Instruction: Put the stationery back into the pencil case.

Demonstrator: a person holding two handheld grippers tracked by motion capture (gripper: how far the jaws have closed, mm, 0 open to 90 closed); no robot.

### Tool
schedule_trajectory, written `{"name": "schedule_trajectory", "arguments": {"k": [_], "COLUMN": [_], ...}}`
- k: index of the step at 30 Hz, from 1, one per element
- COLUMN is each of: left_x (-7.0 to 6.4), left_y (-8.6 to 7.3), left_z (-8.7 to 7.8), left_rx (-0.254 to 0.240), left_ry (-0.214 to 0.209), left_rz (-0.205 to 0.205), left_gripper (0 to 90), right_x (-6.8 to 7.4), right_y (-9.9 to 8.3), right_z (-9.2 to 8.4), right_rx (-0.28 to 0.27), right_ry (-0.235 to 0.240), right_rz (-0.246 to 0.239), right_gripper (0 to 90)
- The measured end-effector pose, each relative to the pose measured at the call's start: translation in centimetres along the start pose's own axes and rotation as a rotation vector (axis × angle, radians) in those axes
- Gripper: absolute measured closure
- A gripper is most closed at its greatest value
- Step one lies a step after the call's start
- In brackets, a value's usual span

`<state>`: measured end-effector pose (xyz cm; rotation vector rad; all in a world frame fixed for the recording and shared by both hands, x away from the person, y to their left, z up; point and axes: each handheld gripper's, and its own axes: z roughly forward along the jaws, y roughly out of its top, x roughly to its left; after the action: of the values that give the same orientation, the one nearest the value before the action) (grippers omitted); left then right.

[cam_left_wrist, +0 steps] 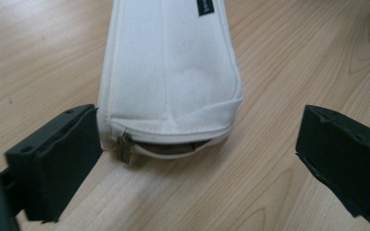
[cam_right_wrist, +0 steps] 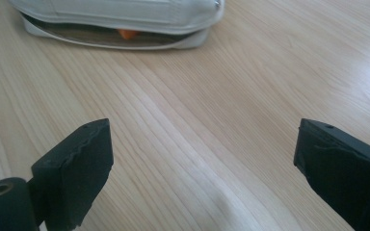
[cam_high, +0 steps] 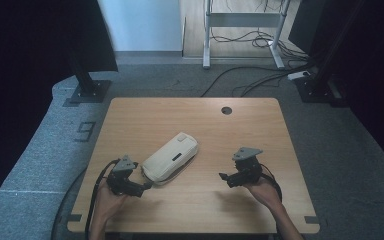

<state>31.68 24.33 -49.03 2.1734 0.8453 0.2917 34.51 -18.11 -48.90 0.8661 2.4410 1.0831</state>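
White fabric zip pouch [cam_high: 170,157] lies slantwise mid-table on the light wooden table [cam_high: 240,135], its zip partly undone; something orange shows in the gap in my right gripper view. My left gripper [cam_high: 145,186] sits released at the pouch's near end, jaws wide, one jaw just beside the brass zip pull [cam_left_wrist: 124,147], placed, I judge, to take that end. My right gripper [cam_high: 223,176] hangs released, well apart. Bare table all round; the near edge is closest to both hands.
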Motion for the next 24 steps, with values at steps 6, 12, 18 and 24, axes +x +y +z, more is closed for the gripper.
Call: {"name": "schedule_trajectory", "arguments": {"k": [6, 12, 18, 24], "left_x": [0.9, 1.4, 1.9, 2.2], "left_y": [-1.3, -2.7, -4.2, -5.3], "left_z": [0.1, 0.4, 1.1, 2.1], "left_rx": [0.008, 0.024, 0.058, 0.091], "left_ry": [0.012, 0.028, 0.05, 0.063], "left_rz": [-0.035, -0.047, -0.066, -0.077], "left_gripper": [0.0, 0.0, 0.0, 0.0], "right_x": [-0.8, -1.6, -2.1, -2.1], "right_y": [-1.6, -3.7, -5.7, -7.4], "right_z": [-0.8, -1.1, -1.1, -0.6], "right_rx": [0.01, 0.016, 0.023, 0.043], "right_ry": [-0.039, -0.057, -0.083, -0.086], "right_rz": [0.024, 0.068, 0.102, 0.132], "right_gripper": [6.1, 6.1, 6.7, 6.6]}}
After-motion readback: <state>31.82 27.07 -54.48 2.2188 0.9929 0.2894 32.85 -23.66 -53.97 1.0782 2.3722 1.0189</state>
